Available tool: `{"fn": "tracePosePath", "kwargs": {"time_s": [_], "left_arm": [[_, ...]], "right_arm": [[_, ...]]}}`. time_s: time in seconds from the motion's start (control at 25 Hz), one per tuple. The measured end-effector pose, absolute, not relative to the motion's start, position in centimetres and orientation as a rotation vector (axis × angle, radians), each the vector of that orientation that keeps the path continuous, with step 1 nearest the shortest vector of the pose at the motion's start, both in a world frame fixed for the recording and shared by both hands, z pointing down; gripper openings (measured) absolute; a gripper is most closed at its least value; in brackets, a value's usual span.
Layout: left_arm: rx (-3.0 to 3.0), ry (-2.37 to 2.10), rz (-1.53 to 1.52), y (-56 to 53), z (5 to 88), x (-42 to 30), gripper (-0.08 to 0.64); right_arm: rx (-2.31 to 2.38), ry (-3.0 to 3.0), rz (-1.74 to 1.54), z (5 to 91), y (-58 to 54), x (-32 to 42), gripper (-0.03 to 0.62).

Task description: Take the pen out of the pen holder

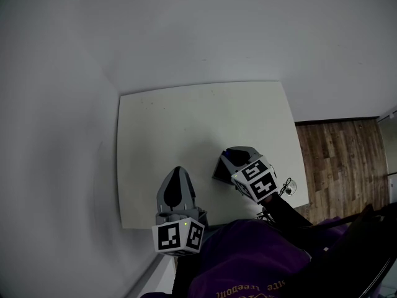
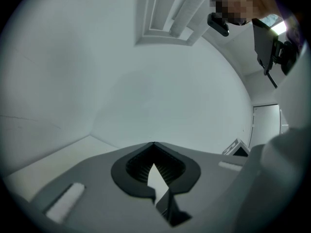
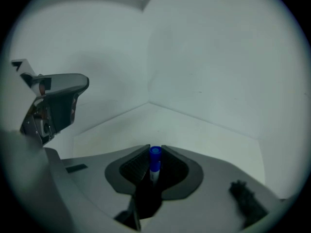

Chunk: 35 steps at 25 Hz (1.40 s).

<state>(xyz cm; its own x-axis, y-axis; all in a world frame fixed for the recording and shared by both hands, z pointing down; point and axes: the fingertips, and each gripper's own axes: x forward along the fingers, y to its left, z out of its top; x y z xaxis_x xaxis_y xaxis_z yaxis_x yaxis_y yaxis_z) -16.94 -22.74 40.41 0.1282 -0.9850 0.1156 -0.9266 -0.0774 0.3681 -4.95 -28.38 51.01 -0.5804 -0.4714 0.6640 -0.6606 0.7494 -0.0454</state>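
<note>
The right gripper (image 3: 155, 149) has its jaws clamped on the one blue-capped pen (image 3: 154, 161), low in the middle of its view. I would lift it straight up, keeping it upright and clear of the dark shape below, perhaps the holder. The second gripper, the left gripper (image 2: 153, 145), has its jaws together and empty over the one bench (image 1: 186, 123).

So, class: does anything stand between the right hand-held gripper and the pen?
Nothing visible does: the pen, blue cap up, sits between the jaws of the right hand-held gripper, which close on it.
</note>
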Motion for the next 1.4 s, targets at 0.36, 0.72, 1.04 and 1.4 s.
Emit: {"fn": "tracePosePath", "kwargs": {"time_s": [0.36,0.72,1.04,1.4], "left_arm": [[2.074,-1.84,-0.245,-22.4,40.2,-16.3,0.005],[2.081,-1.845,-0.249,-21.6,39.9,-15.8,0.005],[2.085,-1.847,-0.261,-21.2,39.1,-14.7,0.005],[2.107,-1.854,-0.266,-20.8,37.8,-13.8,0.005]], "right_arm": [[0.881,-2.342,0.361,48.5,-28.4,-4.4,0.077],[0.925,-2.399,0.372,46.2,-28.1,-3.5,0.077],[0.938,-2.467,0.359,43.1,-27.6,-3.3,0.077],[0.955,-2.563,0.323,39.6,-27.2,-2.9,0.075]]}}
